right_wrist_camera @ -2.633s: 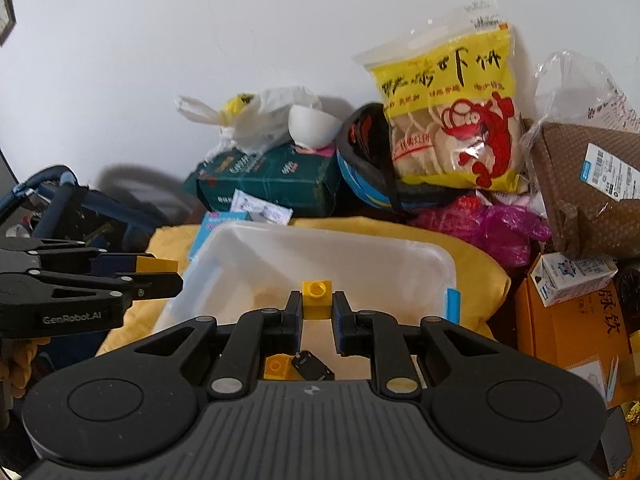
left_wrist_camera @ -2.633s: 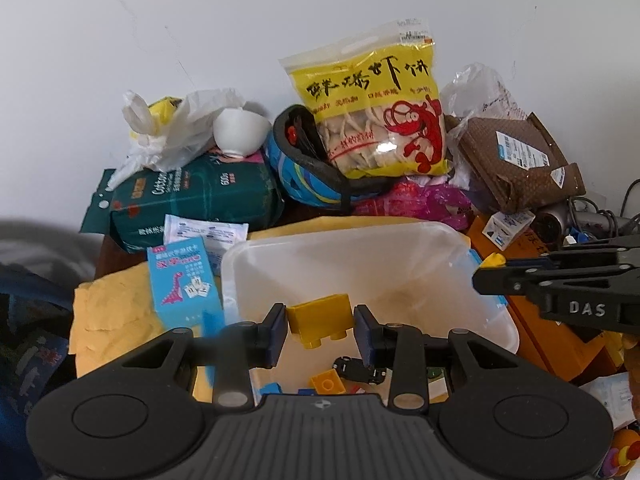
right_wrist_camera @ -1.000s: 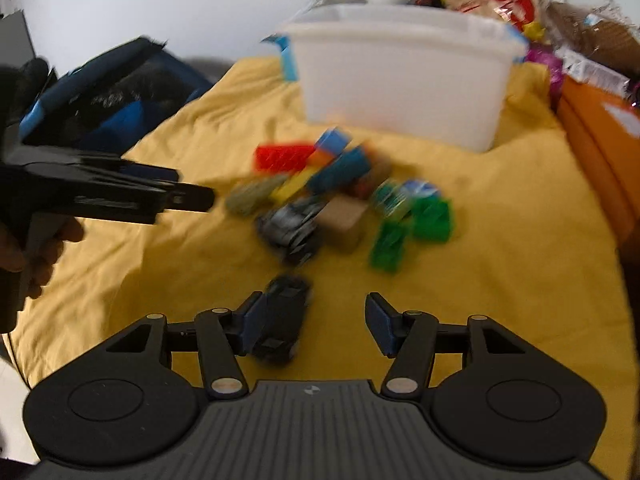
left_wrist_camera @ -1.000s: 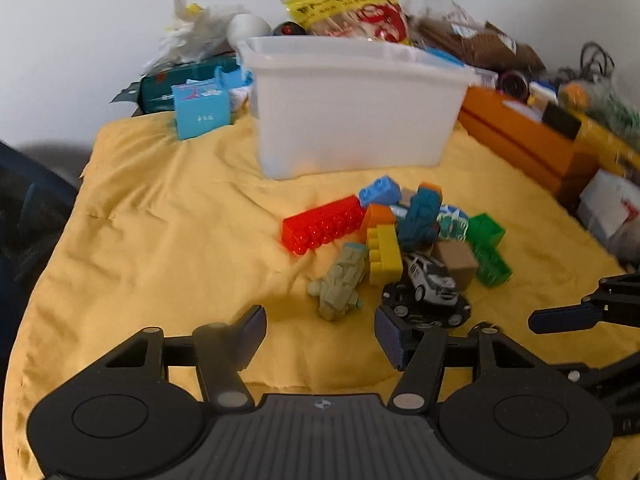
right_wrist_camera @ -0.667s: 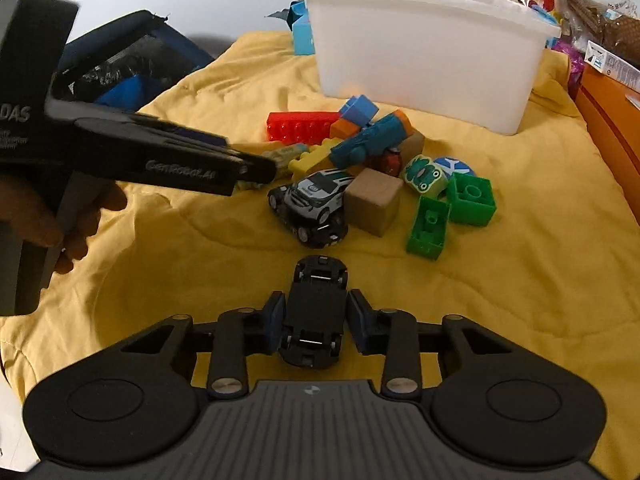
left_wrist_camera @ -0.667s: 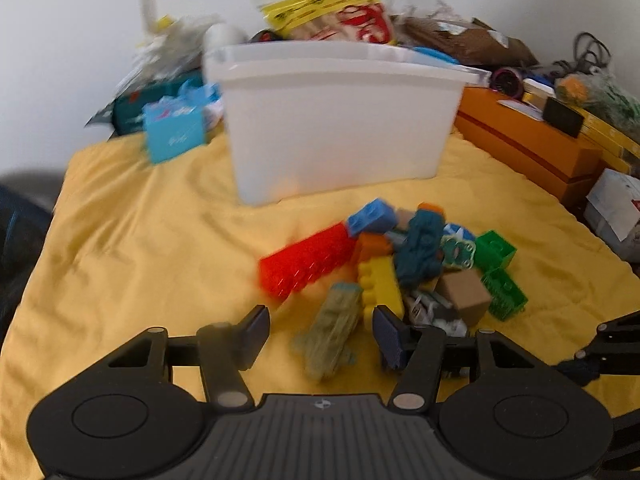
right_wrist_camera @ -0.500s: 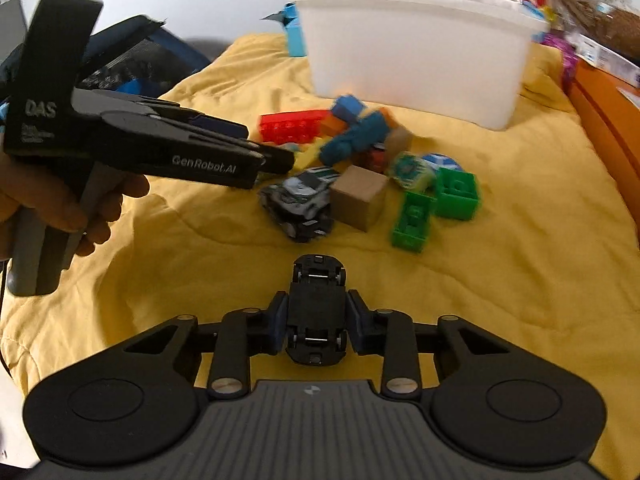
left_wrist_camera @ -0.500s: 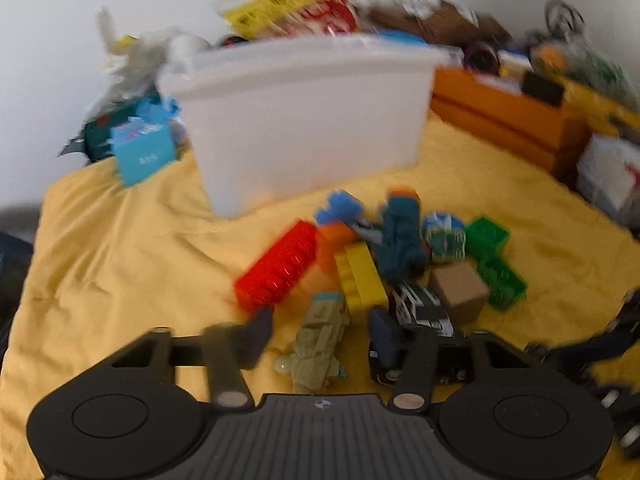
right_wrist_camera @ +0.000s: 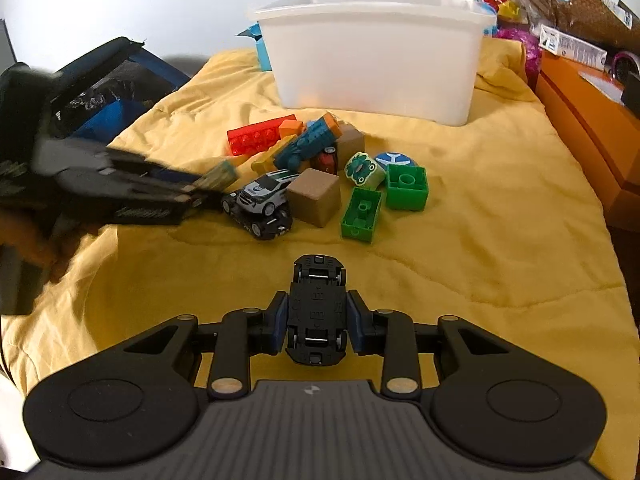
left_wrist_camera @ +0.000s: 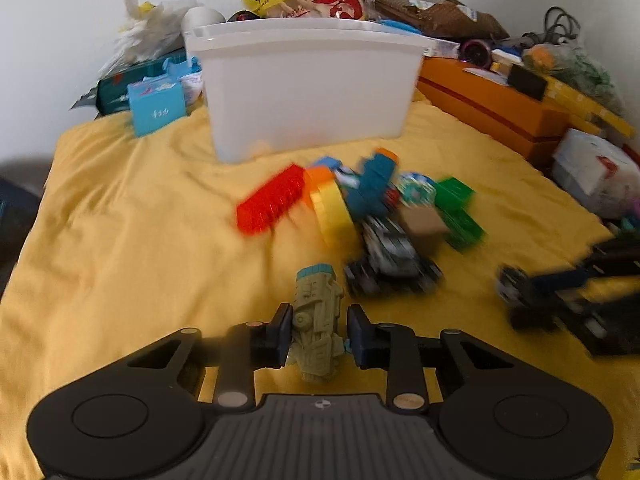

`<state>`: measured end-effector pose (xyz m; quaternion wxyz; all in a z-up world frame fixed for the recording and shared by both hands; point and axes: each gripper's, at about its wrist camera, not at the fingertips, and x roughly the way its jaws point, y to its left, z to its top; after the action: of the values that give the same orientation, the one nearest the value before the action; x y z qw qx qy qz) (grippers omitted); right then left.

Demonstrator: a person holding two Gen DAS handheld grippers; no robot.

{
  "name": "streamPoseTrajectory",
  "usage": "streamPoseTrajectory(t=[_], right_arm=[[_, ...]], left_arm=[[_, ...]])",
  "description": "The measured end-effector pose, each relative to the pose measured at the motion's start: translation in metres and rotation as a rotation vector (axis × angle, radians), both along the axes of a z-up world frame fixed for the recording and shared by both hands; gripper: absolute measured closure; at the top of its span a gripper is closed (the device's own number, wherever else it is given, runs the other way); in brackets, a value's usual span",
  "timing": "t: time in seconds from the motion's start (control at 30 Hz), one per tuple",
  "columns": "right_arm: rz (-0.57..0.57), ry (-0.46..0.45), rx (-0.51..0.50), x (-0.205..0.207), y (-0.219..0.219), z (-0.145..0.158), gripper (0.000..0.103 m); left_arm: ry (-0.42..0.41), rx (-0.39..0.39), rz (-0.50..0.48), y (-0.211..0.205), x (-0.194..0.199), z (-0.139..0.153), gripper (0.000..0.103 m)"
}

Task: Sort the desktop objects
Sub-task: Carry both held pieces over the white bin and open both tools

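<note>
While both wrist views look toward the white plastic bin [left_wrist_camera: 308, 92], I take that bin as my landmark. Nearest me and left of the pile in front of it, my left tongs [left_wrist_camera: 319, 334] are clamped on an olive-green toy vehicle [left_wrist_camera: 317, 322] with a light blue tip, above the yellow cloth [left_wrist_camera: 132, 248]. Directly before the bin lies the toy pile: a red building brick [right_wrist_camera: 260, 139] closest to the bin's left corner, then a teal toy truck [right_wrist_camera: 310, 144], a white-and-black toy car [right_wrist_camera: 262, 200], a tan cube [right_wrist_camera: 314, 197], and two green bricks [right_wrist_camera: 378, 200] toward the bin's right side. Farther from the bin than the pile, my right tongs [right_wrist_camera: 317, 322] grip a black toy car [right_wrist_camera: 317, 308], underside up, above the cloth.
</note>
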<state>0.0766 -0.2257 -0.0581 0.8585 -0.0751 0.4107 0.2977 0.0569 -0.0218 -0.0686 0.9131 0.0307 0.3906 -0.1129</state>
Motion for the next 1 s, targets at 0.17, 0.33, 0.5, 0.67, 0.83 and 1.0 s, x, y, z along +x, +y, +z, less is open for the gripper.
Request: streamPoseTrajectory(t=[0.17,0.33,0.5,0.67,0.83,1.0], right_arm=[[-0.033,-0.001,-0.026,-0.001,-0.004,-0.004,0.052],[-0.036,0.001,-0.024,-0.001,-0.003,-0.005,0.051],[-0.033,0.015,-0.018,0.000,0.001,-0.006,0.070],[-0.041,0.019,0.027,0.000,-0.004,0.005,0.070],[-0.078,-0.002,0.084,0.007,-0.015,0.027,0.070],[-0.100,-0.071,0.158,0.026,-0.017,0.067,0.070]], left_arm=[[0.020,-0.044,0.084,0.007,-0.022,-0.007,0.052],[0.019,-0.048,0.073,0.002,-0.010,-0.007,0.051],[0.016,-0.051,0.052,-0.003,-0.009,-0.002,0.076],[0.002,-0.069,0.052,-0.002,-0.017,0.012,0.076],[-0.065,-0.104,0.104,0.008,-0.019,0.050,0.076],[-0.149,-0.144,0.147,0.019,-0.004,0.099,0.076]])
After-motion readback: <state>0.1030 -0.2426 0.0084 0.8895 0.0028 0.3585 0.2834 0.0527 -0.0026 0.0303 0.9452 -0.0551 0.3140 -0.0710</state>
